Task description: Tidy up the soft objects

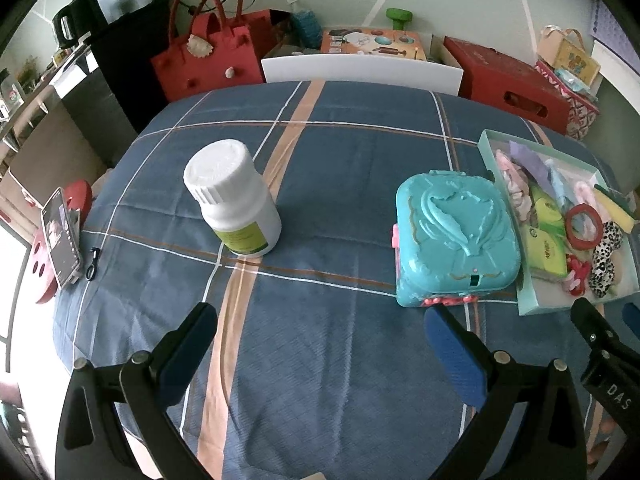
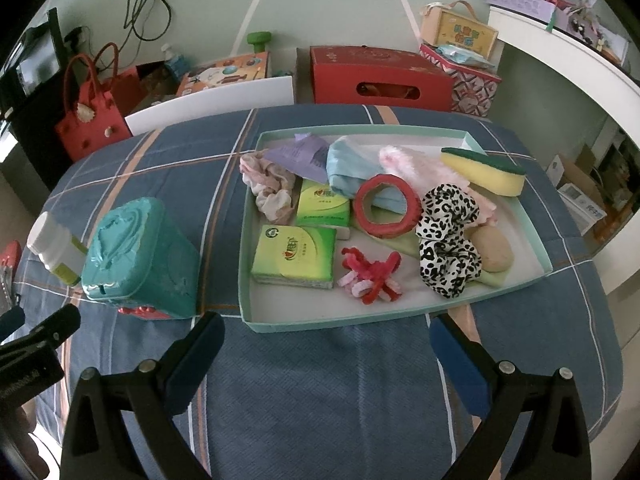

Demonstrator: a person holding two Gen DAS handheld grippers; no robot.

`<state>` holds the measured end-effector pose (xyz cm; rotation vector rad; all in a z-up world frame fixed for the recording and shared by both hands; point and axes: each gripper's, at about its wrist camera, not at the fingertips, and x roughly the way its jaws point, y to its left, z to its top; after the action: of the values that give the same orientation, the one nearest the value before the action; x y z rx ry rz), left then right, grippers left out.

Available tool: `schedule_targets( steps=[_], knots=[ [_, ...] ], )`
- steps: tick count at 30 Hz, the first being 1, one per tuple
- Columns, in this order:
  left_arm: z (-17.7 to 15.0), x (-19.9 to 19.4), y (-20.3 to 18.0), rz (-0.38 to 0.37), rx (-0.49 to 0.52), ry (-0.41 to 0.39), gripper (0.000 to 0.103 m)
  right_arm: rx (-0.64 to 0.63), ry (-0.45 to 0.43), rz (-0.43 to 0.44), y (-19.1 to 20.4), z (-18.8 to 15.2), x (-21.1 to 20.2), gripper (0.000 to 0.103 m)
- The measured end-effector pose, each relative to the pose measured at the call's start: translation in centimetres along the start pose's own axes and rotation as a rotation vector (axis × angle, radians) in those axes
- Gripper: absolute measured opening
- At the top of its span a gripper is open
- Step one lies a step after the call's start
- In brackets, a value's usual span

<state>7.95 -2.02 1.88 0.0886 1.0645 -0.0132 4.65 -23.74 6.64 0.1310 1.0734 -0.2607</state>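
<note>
Both the left gripper (image 1: 320,344) and right gripper (image 2: 326,344) hover spread and empty near the table edge, the right facing the tray (image 2: 400,316) of soft items, probably to pick one.

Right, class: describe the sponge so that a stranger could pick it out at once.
Find the shallow pale-green tray on the blue checked tablecloth. Look to its far right corner: the sponge lies there. It is the only yellow wedge with a dark green top layer, beside the pink fluffy cloth.
</note>
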Motion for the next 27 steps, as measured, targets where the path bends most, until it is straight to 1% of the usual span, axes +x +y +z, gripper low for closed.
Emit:
schedule_targets(
  steps=[11,27],
  knots=[
    [0.0,0.15,0.3,0.002,-0.017,0.004,0.103,-0.001,0.002,0.0,0.04,0.01,-0.03,0.103],
    [0.09,0.12,0.29,0.006,-0.015,0.007,0.103,-0.007,0.003,0.003,0.14,0.04,-0.08,0.103]
  ],
)
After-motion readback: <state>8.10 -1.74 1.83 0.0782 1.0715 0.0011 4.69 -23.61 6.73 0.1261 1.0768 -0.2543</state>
